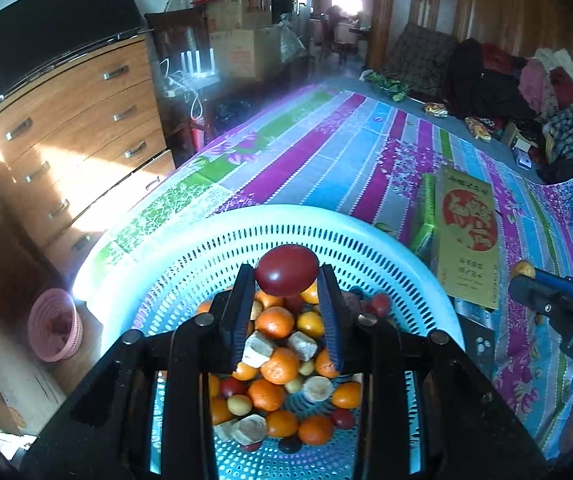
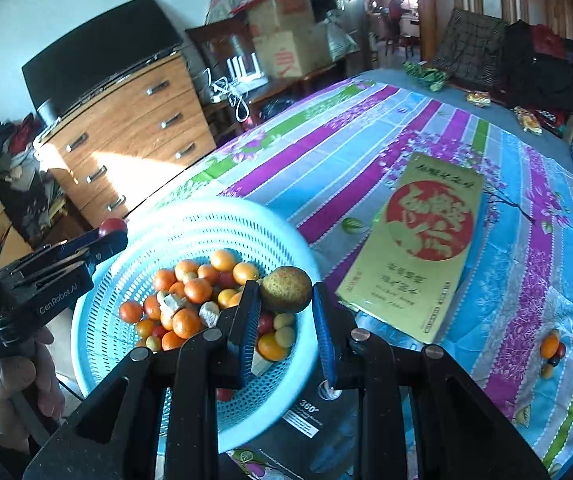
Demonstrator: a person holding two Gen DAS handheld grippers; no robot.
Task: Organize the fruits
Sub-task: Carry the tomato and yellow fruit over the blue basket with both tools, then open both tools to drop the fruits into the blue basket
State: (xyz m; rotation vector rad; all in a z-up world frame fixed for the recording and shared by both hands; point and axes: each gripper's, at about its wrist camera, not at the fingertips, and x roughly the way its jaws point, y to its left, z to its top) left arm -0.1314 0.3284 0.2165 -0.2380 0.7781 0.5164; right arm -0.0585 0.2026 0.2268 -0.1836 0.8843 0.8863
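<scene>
A bed (image 2: 366,152), covered by a striped floral sheet (image 1: 326,152), fills most of both views. A wooden chest of drawers (image 1: 78,120) is seen beside it, well apart from the work area. A pale blue perforated basket (image 1: 222,240) is set on the near edge of the bed, and a heap of small oranges (image 1: 278,364), red and yellow fruits and pale cut chunks is held inside it. A flat gold box with a red emblem (image 2: 418,248) lies on the sheet just beside the basket. A few loose small fruits (image 2: 551,350) are seen on the sheet, apart from the basket. The left tool (image 1: 286,280) is pinched on a dark red fruit (image 1: 286,270), held above the basket. The right tool (image 2: 284,292) is pinched on a brownish-yellow round fruit (image 2: 286,288), held over the basket's rim. A hand (image 2: 10,384) is shown gripping the left tool's handle.
</scene>
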